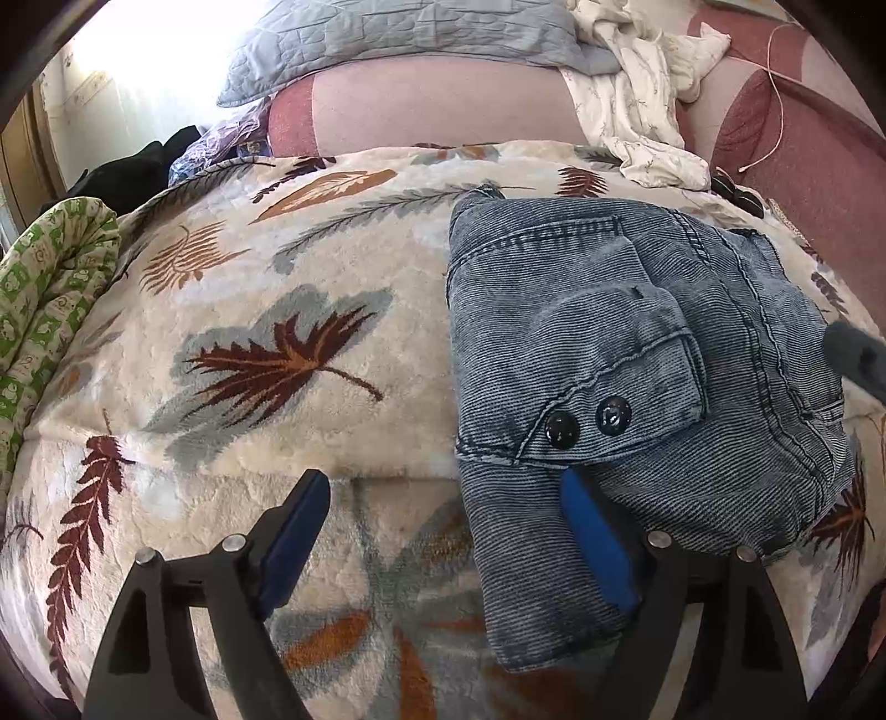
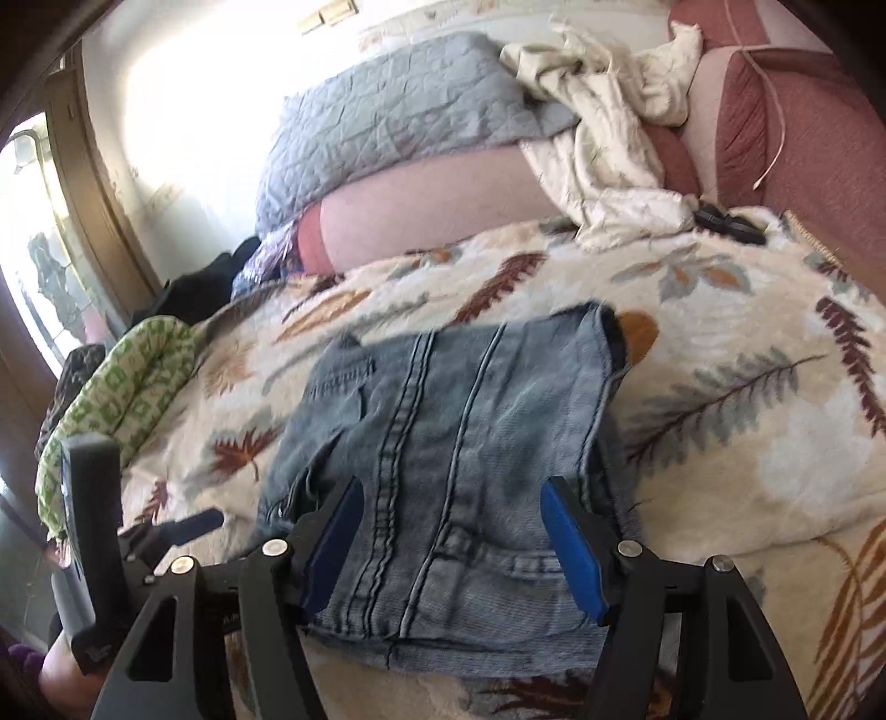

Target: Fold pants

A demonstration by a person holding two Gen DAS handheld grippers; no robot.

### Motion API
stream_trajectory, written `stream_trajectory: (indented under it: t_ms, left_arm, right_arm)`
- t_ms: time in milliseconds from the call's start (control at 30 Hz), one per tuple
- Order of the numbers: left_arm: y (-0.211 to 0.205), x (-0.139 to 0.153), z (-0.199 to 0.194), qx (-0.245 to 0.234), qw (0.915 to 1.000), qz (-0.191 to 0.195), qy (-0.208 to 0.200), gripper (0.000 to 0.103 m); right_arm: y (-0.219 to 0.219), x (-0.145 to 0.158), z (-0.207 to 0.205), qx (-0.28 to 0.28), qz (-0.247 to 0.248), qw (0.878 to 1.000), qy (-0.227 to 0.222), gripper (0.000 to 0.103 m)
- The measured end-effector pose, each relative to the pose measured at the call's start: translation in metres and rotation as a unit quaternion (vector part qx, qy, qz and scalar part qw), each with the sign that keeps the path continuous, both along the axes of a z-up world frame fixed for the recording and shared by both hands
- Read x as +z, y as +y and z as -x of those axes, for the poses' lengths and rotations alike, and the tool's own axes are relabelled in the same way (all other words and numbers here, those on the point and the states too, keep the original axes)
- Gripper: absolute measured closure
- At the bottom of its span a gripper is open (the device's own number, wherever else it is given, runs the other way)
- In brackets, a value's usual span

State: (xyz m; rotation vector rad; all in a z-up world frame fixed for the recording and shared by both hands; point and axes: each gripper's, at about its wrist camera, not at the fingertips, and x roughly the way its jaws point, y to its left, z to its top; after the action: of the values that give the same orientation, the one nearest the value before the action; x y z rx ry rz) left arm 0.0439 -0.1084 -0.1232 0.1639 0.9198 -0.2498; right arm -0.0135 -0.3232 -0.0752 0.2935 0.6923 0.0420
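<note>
The blue denim pants [image 1: 637, 343] lie folded into a compact bundle on the leaf-patterned blanket [image 1: 277, 332], with a flap showing two dark buttons [image 1: 587, 423]. My left gripper [image 1: 443, 493] is open at the bundle's near left edge; its right finger rests over the denim, its left finger over the blanket. In the right wrist view the pants [image 2: 459, 421] lie flat under my right gripper [image 2: 451, 504], which is open, its blue pads on either side above the waistband end. The left gripper [image 2: 183, 526] shows at the left there.
A grey quilted pillow [image 1: 398, 33] and crumpled white cloth [image 1: 642, 99] lie at the back. A green patterned fabric [image 1: 50, 299] lies on the left edge, dark clothes [image 1: 138, 166] behind it. A pink sofa arm [image 2: 786, 122] with a cable is at right.
</note>
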Motion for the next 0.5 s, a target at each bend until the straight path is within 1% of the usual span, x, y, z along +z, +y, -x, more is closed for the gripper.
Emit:
stream_trajectory:
  t_ms: [167,300,333,400,500]
  left_arm:
    - [0.002,0.005,-0.003,-0.001,1.0000,0.003,0.009,0.017]
    - [0.014,0.015,-0.004,0.008,0.9989,0.044,0.016,0.017]
    - [0.017,0.016,-0.005,0.008,0.9986,0.049,0.017,0.017]
    - [0.023,0.020,-0.007,0.013,0.9986,0.049,0.015,0.017]
    - [0.034,0.030,-0.014,0.026,0.9984,0.050,0.006,0.017]
  right_arm:
    - [-0.009,0.006,-0.001,-0.008,-0.014,1.000,-0.010,0.033]
    - [-0.018,0.007,-0.002,-0.021,-0.020,1.000,-0.008,0.033]
    - [-0.022,0.008,-0.002,-0.029,-0.021,0.999,-0.008,0.033]
    - [-0.035,0.007,-0.002,-0.043,-0.038,0.998,-0.006,0.033]
    - [-0.061,0.006,-0.003,-0.071,-0.083,0.994,-0.002,0.032]
